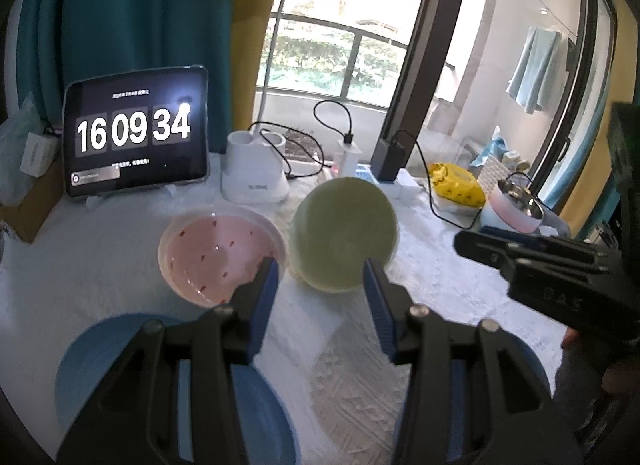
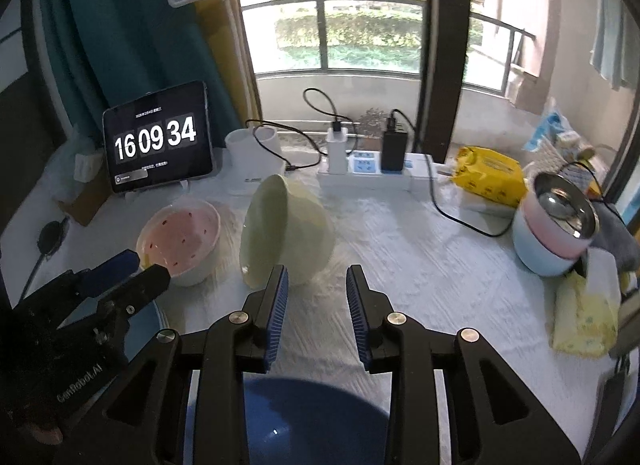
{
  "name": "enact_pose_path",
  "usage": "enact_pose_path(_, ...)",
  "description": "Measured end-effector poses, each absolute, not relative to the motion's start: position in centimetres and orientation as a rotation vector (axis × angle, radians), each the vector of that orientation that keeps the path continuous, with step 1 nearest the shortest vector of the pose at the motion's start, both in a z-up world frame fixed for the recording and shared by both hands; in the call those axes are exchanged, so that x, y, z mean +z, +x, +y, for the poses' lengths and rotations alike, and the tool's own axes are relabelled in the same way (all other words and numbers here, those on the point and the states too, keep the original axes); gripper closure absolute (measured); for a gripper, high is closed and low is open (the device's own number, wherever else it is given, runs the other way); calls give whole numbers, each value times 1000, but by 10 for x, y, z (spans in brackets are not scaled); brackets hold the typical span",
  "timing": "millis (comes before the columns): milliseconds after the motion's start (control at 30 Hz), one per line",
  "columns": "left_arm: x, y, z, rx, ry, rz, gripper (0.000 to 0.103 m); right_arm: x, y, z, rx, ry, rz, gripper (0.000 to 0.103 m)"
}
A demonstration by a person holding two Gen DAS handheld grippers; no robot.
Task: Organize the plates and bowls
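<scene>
Landmark: the green bowl (image 2: 286, 231), tipped on its side mid-worktop (image 2: 420, 265). To its right the cloth lies bare as far as the pink pot (image 2: 554, 225). To its left the pink bowl (image 2: 180, 237) sits just beside it, leaving a narrow gap. Behind it the lamp base (image 2: 252, 161), power strip (image 2: 372, 173) and cables crowd the back edge.

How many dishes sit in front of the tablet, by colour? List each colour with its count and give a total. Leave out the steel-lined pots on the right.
Pink bowl: 1
Green bowl, tipped on its side: 1
Light blue dish: 1
Dark blue bowl: 1
Total: 4
</scene>
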State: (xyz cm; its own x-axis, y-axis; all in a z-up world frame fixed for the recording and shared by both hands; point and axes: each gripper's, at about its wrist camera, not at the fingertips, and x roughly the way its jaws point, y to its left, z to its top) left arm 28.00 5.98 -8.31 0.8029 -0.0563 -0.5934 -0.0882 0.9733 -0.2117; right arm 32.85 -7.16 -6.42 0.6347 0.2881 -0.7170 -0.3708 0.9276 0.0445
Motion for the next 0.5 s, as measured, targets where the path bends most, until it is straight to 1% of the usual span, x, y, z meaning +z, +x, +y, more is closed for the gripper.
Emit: enact_pose_path(500, -93, 307, 65, 28, -234, 676, 57, -85, 380, -43, 395, -110, 887, 71)
